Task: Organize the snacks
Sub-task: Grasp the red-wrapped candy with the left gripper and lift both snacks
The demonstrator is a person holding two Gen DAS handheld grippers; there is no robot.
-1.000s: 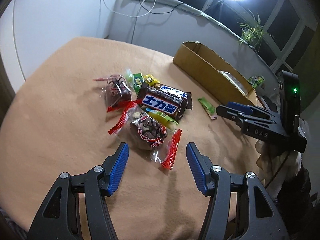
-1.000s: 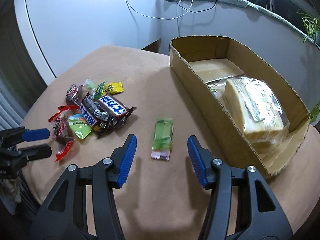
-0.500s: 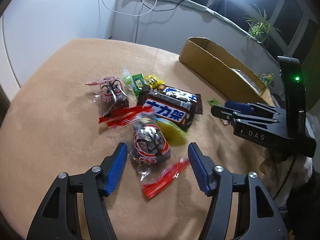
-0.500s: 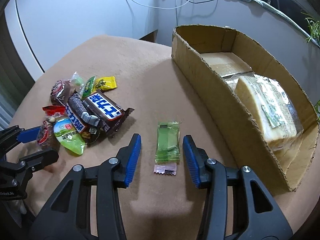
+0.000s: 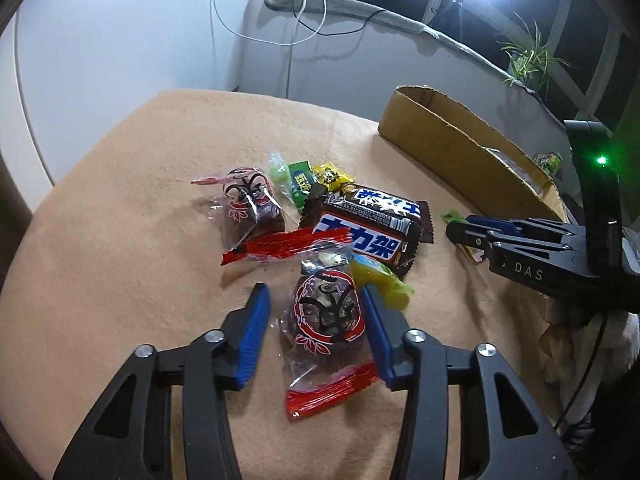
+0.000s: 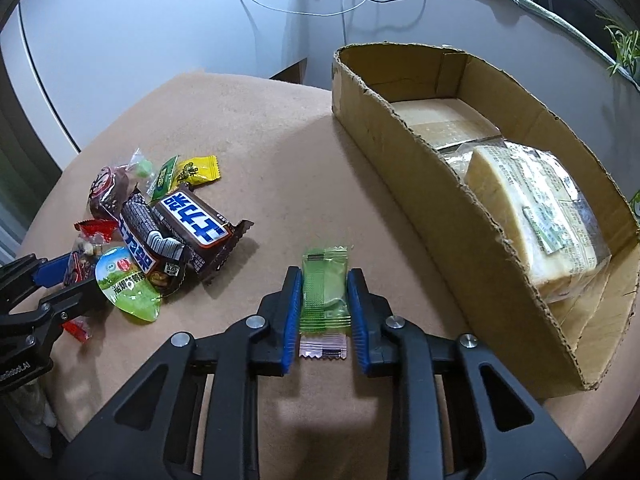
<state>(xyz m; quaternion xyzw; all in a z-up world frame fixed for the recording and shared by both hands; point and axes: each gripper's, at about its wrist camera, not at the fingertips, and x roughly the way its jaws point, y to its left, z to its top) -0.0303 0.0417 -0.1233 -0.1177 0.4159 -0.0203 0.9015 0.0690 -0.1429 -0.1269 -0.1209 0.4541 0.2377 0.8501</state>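
honestly my worry is my right gripper (image 6: 323,300), jaws pinched in against the green packet (image 6: 324,286) flat on the cloth beside the cardboard box (image 6: 400,136), just crumples it, while my left gripper (image 5: 314,328), half open around the red-ended candy (image 5: 326,314), snags its neighbours.

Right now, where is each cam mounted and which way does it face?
Left wrist: on the left gripper, looking along its jaws at a brown red-ended candy; right gripper visible.
Right wrist: on the right gripper, jaws around a green packet, cardboard box beyond.
Shared: Snickers bars, box.
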